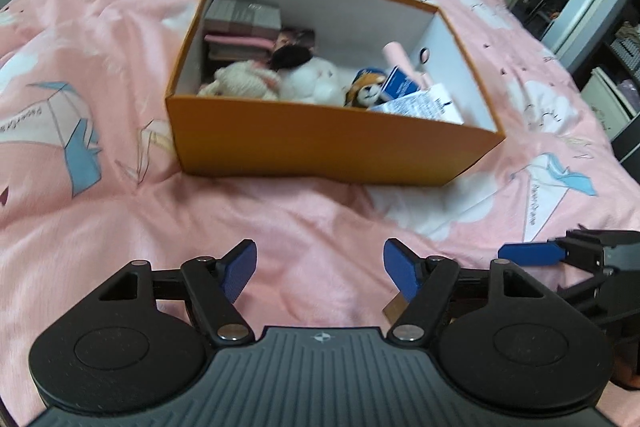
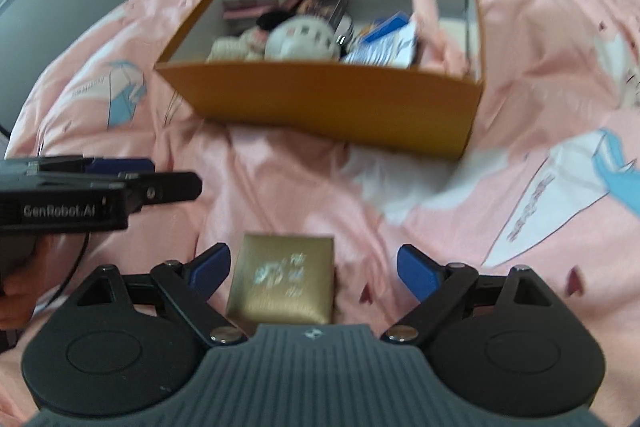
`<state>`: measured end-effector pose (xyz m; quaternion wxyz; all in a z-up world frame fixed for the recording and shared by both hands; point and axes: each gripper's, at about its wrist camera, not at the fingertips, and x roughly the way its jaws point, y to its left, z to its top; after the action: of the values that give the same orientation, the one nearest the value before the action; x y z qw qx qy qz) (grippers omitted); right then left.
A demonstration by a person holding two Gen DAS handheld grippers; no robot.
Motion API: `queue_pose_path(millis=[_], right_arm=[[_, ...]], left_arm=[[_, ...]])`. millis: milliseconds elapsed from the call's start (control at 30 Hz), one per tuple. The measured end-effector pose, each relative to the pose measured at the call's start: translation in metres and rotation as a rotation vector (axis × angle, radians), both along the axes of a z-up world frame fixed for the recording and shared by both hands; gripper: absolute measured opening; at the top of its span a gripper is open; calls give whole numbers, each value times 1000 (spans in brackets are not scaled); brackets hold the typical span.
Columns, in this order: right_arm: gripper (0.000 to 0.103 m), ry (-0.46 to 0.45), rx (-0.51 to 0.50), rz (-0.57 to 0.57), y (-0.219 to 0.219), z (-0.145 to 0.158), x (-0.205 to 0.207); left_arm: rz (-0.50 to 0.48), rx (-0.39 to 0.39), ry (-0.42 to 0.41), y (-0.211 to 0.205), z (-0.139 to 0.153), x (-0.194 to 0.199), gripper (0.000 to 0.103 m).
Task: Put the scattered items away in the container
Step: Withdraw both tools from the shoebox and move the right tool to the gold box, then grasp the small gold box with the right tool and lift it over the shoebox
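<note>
Gold gift box (image 2: pixel 282 279) sits between wide-open, empty right claw (image 2: pixel 314 273) pads at bed's near edge; next: close, carry to orange box (image 2: pixel 320 99).

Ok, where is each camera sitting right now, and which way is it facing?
Left wrist: rides the left gripper, angled down across the pink bedspread at the orange box; its open fingers and the right gripper's tip at the right edge show.
Right wrist: rides the right gripper, angled down at the box, open fingers either side of a gold case; the left gripper and the hand holding it show at left.
Shared: box, bedspread, both grippers.
</note>
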<state>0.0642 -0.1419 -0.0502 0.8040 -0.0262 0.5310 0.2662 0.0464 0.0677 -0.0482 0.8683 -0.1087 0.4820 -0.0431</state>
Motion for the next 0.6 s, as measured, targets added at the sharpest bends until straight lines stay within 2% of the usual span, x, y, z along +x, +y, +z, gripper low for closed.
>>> queue_pose_path(millis=[100,267,333,467,600], right_arm=[[89,22,-18,18,5,-6,0],[76,61,-36,53,11,-14,0],[65,78,-26,65,12,-16,1],[63,73,-15,71,11,-14,2],[63,19,-6,74,10,-2,2]], left_arm=[[-2,17,-2,-1,0,-2,82],[-11,31,10,-4,0,0,82],[-18,38,13,-5,-1,0,82],[-17,38,7,-5,0,1,80],[-17,41,-11,-3,4,3,76]])
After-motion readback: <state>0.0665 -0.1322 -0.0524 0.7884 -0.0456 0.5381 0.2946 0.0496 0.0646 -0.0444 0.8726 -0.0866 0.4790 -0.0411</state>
